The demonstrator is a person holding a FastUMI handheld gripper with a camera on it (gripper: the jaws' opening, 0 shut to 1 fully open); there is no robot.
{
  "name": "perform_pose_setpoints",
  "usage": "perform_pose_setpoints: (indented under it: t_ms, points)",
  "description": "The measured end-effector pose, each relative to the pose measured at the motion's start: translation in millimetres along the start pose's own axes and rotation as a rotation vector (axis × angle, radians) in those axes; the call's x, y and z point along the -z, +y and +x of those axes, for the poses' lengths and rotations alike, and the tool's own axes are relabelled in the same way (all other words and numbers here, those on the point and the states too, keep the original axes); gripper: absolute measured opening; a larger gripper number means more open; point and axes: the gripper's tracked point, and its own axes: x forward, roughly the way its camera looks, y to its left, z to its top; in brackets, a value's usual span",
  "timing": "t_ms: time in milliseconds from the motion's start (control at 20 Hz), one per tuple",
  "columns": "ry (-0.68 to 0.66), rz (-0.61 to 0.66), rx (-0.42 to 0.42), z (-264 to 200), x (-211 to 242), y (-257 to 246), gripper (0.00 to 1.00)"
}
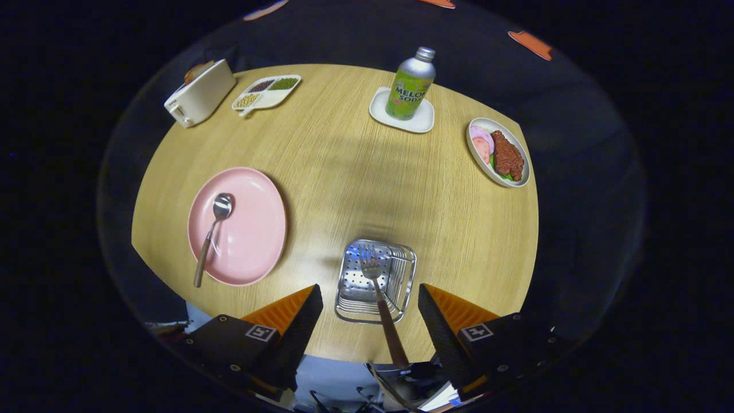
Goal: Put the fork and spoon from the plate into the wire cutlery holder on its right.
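Note:
The wire cutlery holder [375,281] stands on the wooden table just ahead of my fingers, seen from above. The fork [385,318] is in it, tines down at the holder's bottom. Its brown handle leans up toward me through the gap between my fingers. My gripper [370,291] is open wide above the holder, and neither orange-and-black finger touches the fork. To the left of the holder lies the pink plate [252,229]. The spoon [211,232] rests on it, bowl pointing away from me and brown handle sticking out over the plate's near rim.
Beyond the holder stand a green soda bottle [410,86] on a small white dish [401,115], a white dish of meat [498,152] at the far right, a divided bean tray [265,92] and a white toaster [199,94] at the far left.

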Motion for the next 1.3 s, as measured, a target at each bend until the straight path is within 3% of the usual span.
perform_pose_setpoints:
  t_ms: [300, 750, 1150, 1300]
  points:
    - [-0.297, 0.089, 0.004, -30.5, -29.7, 37.3, 1.00]
    - [-0.562, 0.188, 0.017, -32.6, -42.9, 120.3, 1.00]
    - [-0.599, 0.218, -0.044, -7.4, -38.4, 195.3, 1.00]
    - [-0.581, 0.172, -0.027, 9.0, -34.0, 212.0, 1.00]
